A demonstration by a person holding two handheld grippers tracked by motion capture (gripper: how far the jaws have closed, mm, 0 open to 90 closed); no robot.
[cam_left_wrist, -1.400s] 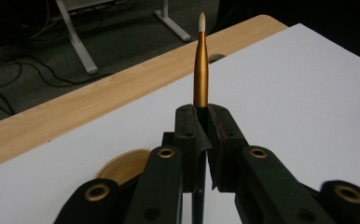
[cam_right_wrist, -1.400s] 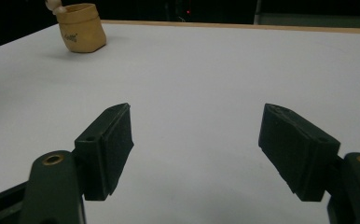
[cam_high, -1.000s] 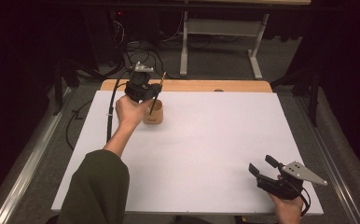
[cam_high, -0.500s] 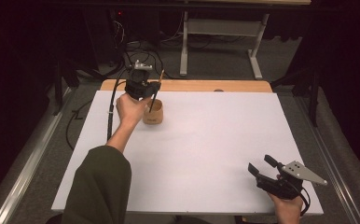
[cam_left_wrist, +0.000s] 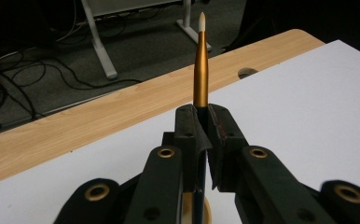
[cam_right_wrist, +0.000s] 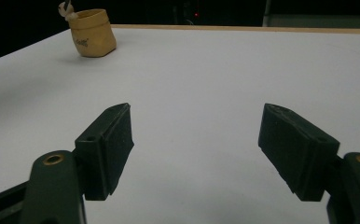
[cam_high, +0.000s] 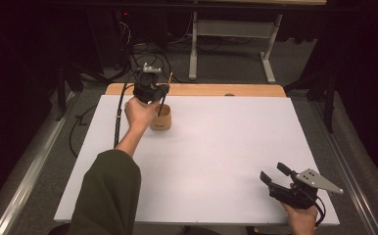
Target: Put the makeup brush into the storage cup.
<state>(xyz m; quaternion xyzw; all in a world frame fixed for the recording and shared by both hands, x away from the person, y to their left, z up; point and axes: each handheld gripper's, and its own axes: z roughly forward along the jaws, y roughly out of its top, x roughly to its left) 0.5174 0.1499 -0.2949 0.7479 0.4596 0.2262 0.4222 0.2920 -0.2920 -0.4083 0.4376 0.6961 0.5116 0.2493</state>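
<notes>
White tabletop point(cam_high: 216, 161), dim room. Left gripper point(cam_high: 150, 90) pinching brush point(cam_left_wrist: 200, 60) upright, hanging right over the wooden cup point(cam_high: 161, 119) far left. Right gripper point(cam_high: 275, 177) idling spread, near right, well apart.

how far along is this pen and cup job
Done: the left tool has the pen clamped upright. In hand: it holds the pen over the cup, the lower end apparently at or inside the cup's mouth. Left: whether the pen goes in or comes out is unclear; release remains either way. The right tool waits open near the sheet's corner.
</notes>
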